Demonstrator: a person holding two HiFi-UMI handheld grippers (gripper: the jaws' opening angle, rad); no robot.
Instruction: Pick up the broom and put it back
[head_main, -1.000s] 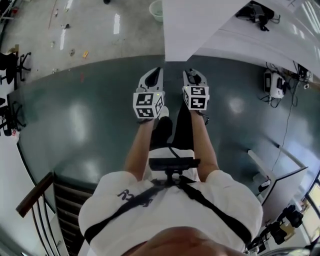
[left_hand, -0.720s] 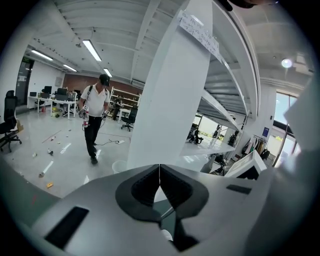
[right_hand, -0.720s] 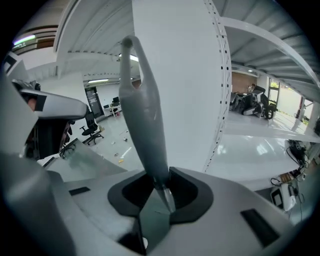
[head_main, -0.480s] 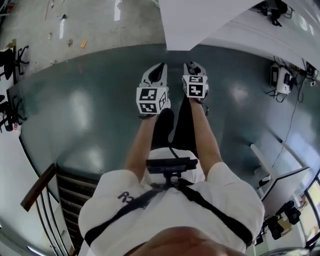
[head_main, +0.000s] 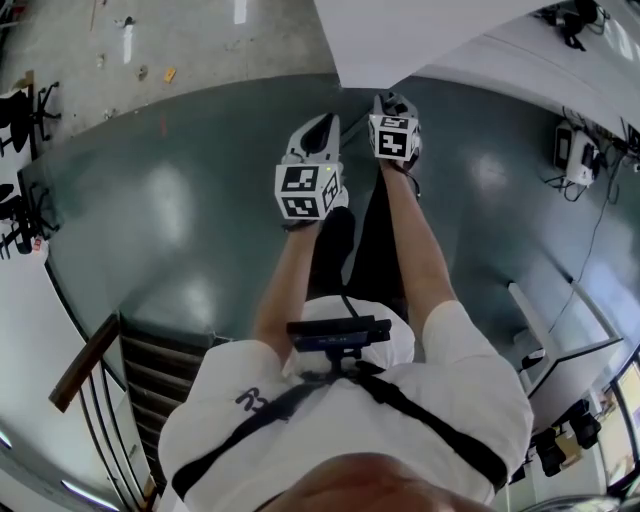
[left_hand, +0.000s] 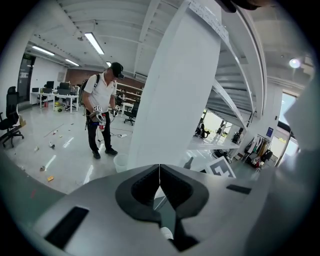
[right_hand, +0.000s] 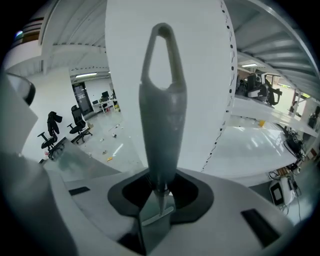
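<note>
Broom handle (right_hand: 161, 115) sits gripped in my right tongs (right_hand: 160, 191), looped end pointing away toward the white pillar (right_hand: 205, 75). My left tongs (left_hand: 159, 184) are clenched together, empty, just beside the right ones.

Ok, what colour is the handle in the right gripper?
The handle is grey, clearest in the right gripper view.

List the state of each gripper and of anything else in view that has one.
left gripper: fingers closed together, nothing between them.
right gripper: fingers shut on the broom handle.
broom handle: gripped, with its hanging loop pointing out past the fingers, in front of the white column.
white bin: upright on the floor near the column.
</note>
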